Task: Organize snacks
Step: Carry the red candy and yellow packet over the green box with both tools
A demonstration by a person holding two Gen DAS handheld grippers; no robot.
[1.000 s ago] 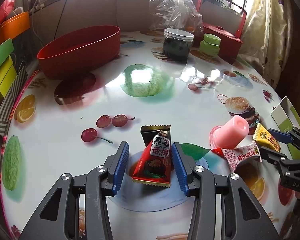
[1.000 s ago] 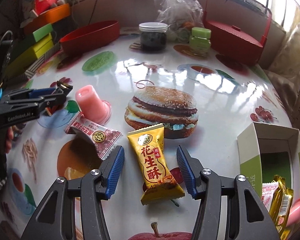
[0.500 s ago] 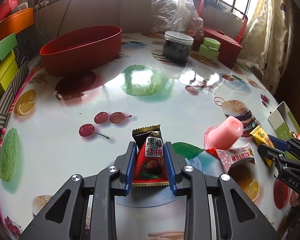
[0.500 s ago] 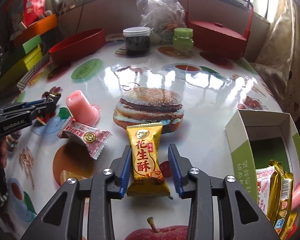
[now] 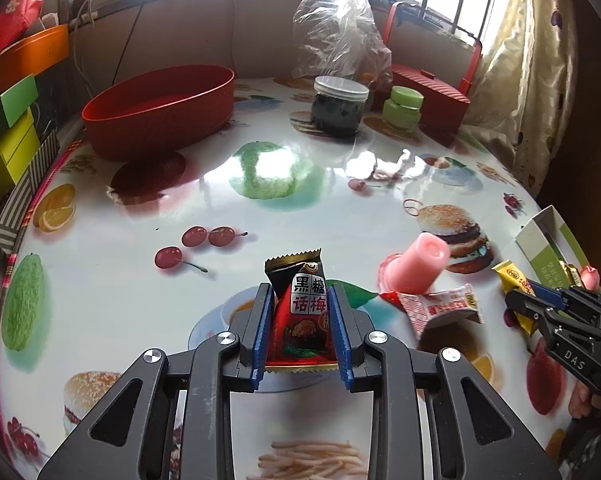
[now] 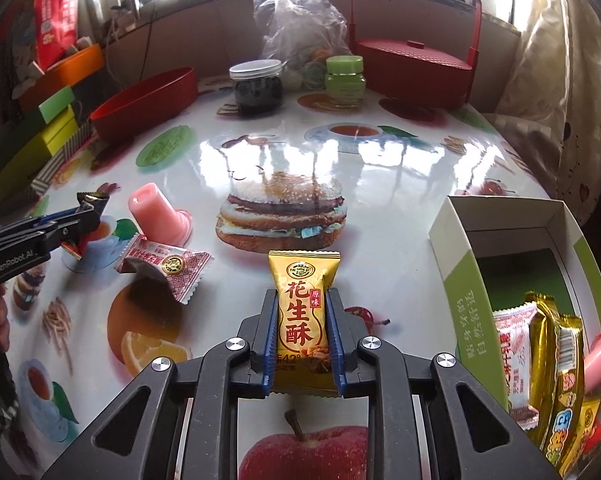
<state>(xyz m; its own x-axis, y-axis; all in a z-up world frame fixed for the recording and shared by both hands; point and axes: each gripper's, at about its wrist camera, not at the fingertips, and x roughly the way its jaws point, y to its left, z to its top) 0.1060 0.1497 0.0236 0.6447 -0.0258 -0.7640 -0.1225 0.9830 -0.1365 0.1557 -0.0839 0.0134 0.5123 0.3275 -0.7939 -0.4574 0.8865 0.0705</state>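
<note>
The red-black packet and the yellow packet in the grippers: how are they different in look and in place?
The red-black packet is dark red with a black top and a white label; the yellow packet is golden with red characters. The red-black packet is clamped in the left gripper; the yellow packet is clamped in the right gripper, beside the green box. Both are small sealed snacks with crimped ends, gripped across their width, top end pointing away.

Two close wrist views, shared table [image 5: 148, 300]

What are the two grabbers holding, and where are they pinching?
The left gripper pinches the red and black plum candy packet by its long side edges. The right gripper has just closed on the yellow peanut candy packet, also by its sides.
</note>
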